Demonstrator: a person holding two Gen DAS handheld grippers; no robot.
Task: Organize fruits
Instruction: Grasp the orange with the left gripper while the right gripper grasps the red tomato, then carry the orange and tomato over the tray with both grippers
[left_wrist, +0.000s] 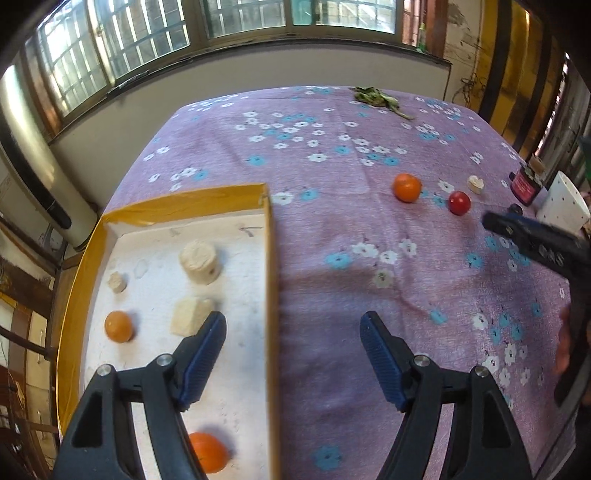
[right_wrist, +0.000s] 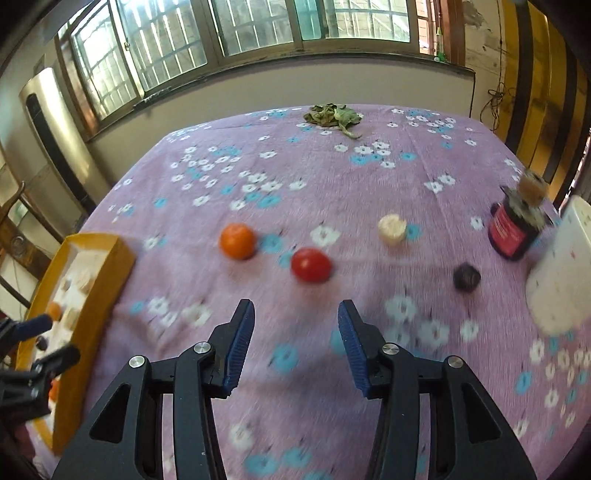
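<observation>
Left gripper (left_wrist: 293, 325) wide open, empty, straddling the tray (left_wrist: 271, 295) wall. Right gripper (right_wrist: 296, 314) part open, empty, over the cloth (right_wrist: 295, 177). In tray: near orange (left_wrist: 208, 456), small orange (left_wrist: 118, 325), pale chunks (left_wrist: 197, 261). On cloth beyond: tomato (right_wrist: 310, 265), orange (right_wrist: 237, 240), pale piece (right_wrist: 392, 229), dark fruit (right_wrist: 467, 277). Jar (right_wrist: 513, 232) at right, leaves (right_wrist: 332, 115) at far edge.

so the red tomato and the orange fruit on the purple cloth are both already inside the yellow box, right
Not right. The red tomato and the orange fruit both lie on the purple cloth, outside the yellow box. The right wrist view shows this.
</observation>
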